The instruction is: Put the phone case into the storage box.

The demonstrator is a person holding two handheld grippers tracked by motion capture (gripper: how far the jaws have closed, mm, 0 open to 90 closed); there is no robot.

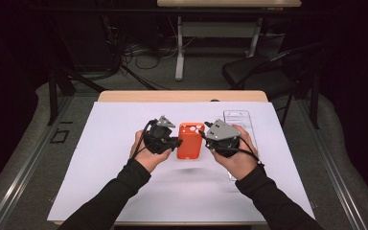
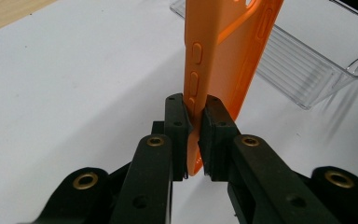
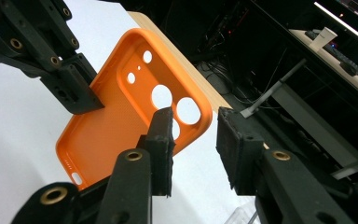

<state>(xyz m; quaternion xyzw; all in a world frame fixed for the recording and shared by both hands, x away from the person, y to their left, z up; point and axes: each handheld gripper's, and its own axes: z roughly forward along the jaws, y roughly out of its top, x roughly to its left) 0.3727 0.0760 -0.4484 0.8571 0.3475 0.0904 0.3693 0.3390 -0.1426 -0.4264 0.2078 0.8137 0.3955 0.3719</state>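
An orange phone case (image 1: 190,140) hangs a little above the white sheet, its shadow under it. My left gripper (image 1: 176,142) is shut on the case's left edge; in the left gripper view the black pads (image 2: 177,126) pinch the button side of the case (image 2: 228,42). My right gripper (image 1: 205,135) sits at the case's right edge with its jaws apart. In the right gripper view the case (image 3: 116,126) shows its inner face and camera holes, and its corner lies just beyond my right gripper (image 3: 196,120), untouched by the pads. The left gripper (image 3: 70,88) shows there too.
A clear plastic tray (image 1: 239,122) lies on the white sheet (image 1: 124,167) right behind my right hand, and appears as the tray (image 2: 307,65) beyond the case. A black chair (image 1: 258,72) and a table leg stand past the far edge.
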